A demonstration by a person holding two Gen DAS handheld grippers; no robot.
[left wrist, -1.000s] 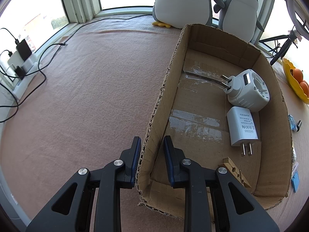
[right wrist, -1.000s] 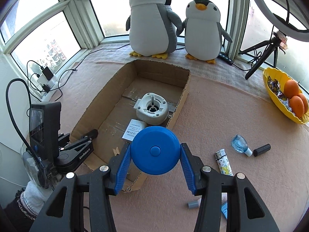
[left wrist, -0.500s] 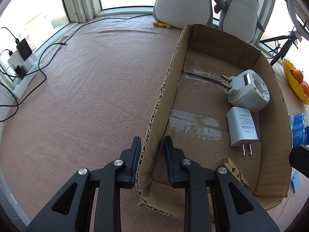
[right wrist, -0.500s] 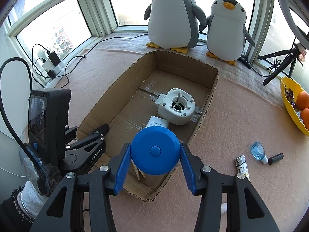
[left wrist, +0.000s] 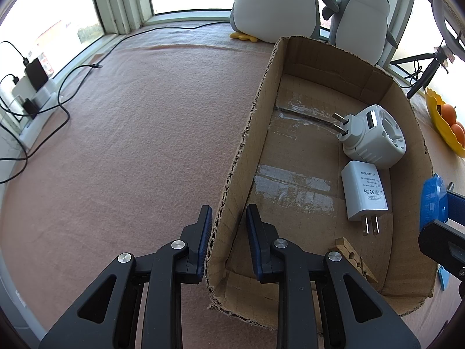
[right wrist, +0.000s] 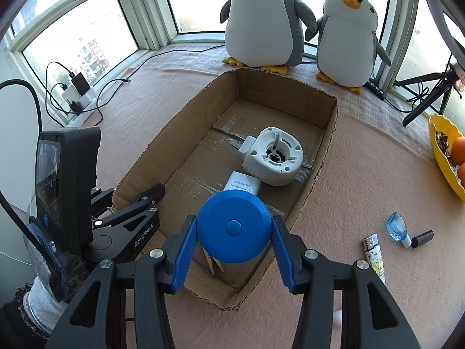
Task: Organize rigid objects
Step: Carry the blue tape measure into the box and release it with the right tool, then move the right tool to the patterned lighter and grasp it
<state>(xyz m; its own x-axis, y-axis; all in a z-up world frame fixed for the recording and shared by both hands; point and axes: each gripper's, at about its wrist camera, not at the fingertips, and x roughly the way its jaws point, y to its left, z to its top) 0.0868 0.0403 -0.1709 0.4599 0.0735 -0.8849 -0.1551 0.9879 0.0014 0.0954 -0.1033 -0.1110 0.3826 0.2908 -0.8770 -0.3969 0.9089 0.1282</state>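
An open cardboard box (right wrist: 325, 157) lies on the pink cloth. My left gripper (left wrist: 228, 226) is shut on its left wall (left wrist: 255, 110) near the front corner, one finger outside and one inside. On the box floor are a white travel adapter (left wrist: 372, 136), a white USB charger (left wrist: 363, 192) and a wooden clothespin (left wrist: 351, 258). My right gripper (right wrist: 233, 224) is shut on a round blue tape measure (right wrist: 234, 226), held above the box's near end. That tape measure (left wrist: 433, 200) also shows at the right edge of the left wrist view.
Right of the box on the cloth lie a lighter (right wrist: 373, 250), a small blue bottle (right wrist: 396, 228) and a black cap (right wrist: 423, 238). A yellow bowl with oranges (right wrist: 441, 145) sits far right. Two plush penguins (right wrist: 264, 20) and a tripod (right wrist: 427, 101) stand behind; cables and chargers (right wrist: 78, 93) lie at the left.
My right gripper has carried the blue tape measure forward and down, from beside the box to over its near end. It has come into the left wrist view. The left gripper has stayed put.
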